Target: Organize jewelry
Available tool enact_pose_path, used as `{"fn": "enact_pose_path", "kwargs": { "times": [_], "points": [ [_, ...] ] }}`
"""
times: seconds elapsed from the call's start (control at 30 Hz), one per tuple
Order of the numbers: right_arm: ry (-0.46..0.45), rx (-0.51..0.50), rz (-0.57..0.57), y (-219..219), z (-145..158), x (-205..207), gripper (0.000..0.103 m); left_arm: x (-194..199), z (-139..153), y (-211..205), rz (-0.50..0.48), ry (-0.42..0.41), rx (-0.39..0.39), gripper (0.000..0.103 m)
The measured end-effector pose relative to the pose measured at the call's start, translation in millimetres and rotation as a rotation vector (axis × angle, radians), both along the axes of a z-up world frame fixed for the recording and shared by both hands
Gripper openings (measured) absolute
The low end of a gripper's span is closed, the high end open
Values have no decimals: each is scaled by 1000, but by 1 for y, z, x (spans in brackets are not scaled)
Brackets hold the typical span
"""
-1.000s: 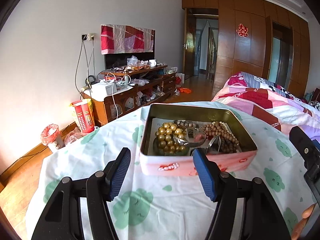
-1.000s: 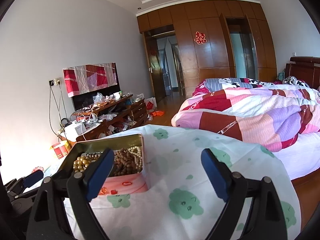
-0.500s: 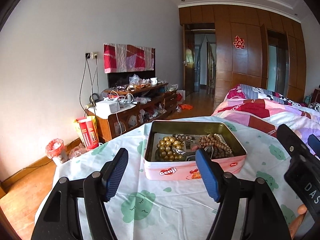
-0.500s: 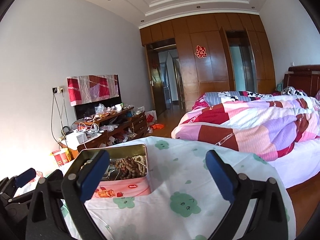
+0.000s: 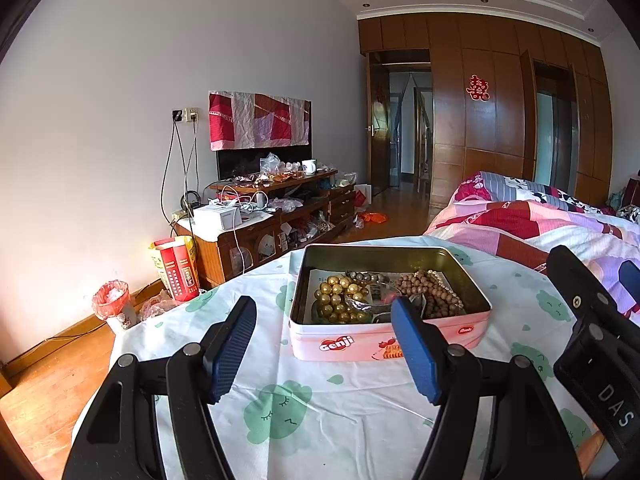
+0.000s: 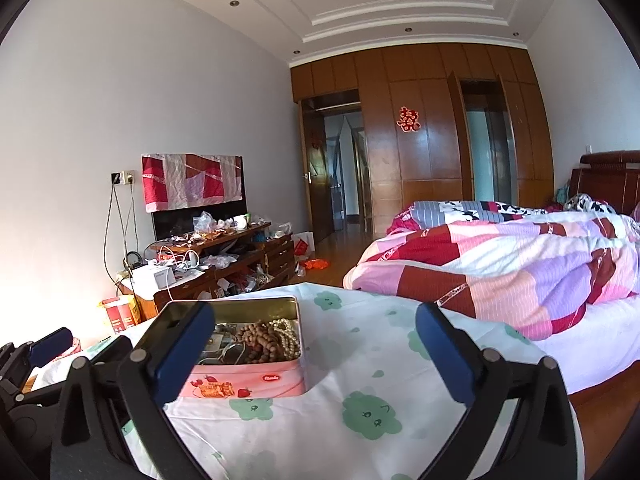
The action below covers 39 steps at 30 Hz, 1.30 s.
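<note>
Both pairs of fingers stand wide and hold nothing; my right gripper has just been spreading further, my left gripper has widened too. I see the pink tin resting on the tablecloth, straight ahead of my left fingers and off to the left of my right, long side across; the left is the nearer for reaching the beads inside
</note>
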State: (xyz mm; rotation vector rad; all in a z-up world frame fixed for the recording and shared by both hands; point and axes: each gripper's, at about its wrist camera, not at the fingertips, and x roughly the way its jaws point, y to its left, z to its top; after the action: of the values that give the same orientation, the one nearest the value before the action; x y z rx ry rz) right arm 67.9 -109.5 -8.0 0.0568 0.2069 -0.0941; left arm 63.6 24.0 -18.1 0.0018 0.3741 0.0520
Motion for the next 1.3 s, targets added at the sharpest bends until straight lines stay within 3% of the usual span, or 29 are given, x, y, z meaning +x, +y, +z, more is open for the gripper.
{"fn": "enact_pose_path", "kwargs": {
  "times": [1.3],
  "points": [
    [2, 5, -5, 0, 0, 0, 103, -1, 1, 0, 6, 1, -1, 71]
  ]
}}
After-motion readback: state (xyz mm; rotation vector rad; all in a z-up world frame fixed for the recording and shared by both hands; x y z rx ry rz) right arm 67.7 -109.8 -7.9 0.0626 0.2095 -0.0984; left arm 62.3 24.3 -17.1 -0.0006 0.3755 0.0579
